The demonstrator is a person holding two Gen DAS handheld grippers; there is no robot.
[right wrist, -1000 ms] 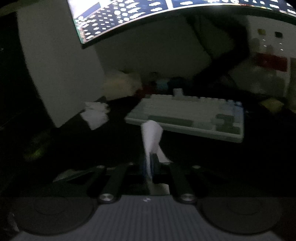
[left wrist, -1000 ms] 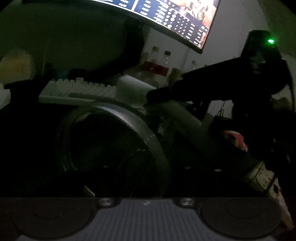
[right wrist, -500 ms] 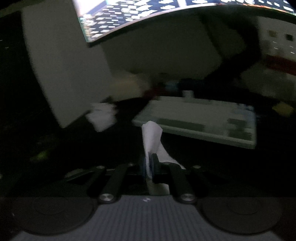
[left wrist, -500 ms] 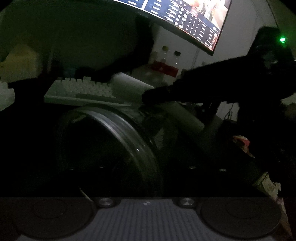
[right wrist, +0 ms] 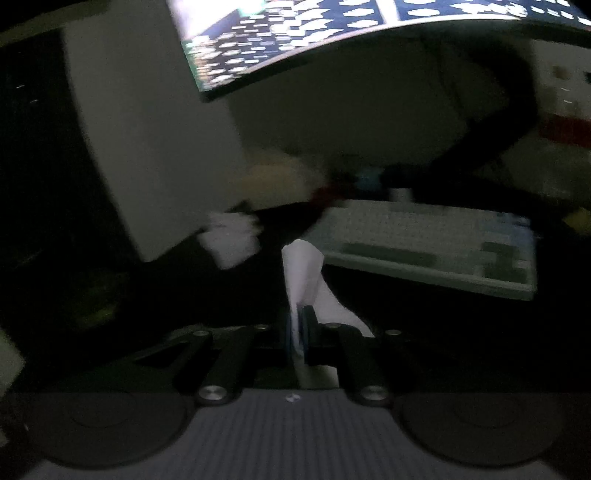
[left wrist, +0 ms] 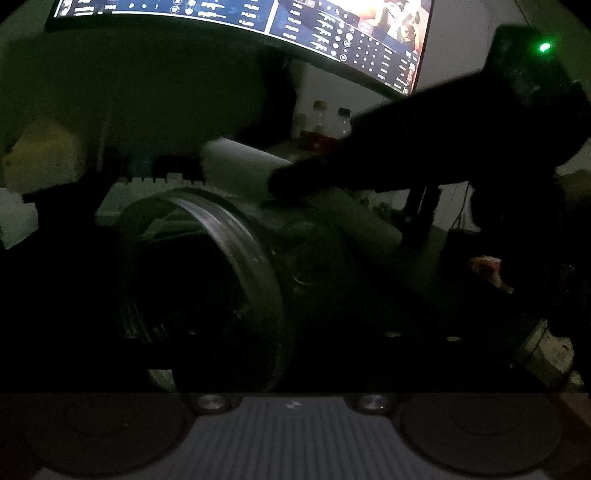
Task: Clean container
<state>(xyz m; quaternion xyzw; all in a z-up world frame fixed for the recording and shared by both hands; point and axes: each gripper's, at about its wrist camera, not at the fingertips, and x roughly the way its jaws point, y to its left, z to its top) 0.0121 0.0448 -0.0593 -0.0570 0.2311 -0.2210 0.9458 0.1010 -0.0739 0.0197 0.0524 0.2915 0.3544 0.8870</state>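
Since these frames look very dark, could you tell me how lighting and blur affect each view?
Left wrist view: dim but fairly sharp; the monitor gives most light, the jar shows mainly at its rim. Right wrist view: motion-blurred keyboard; the tissue in the right claw stays clear.

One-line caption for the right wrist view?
Right gripper shut on a white tissue, with a pale keyboard and a lit monitor blurred beyond.
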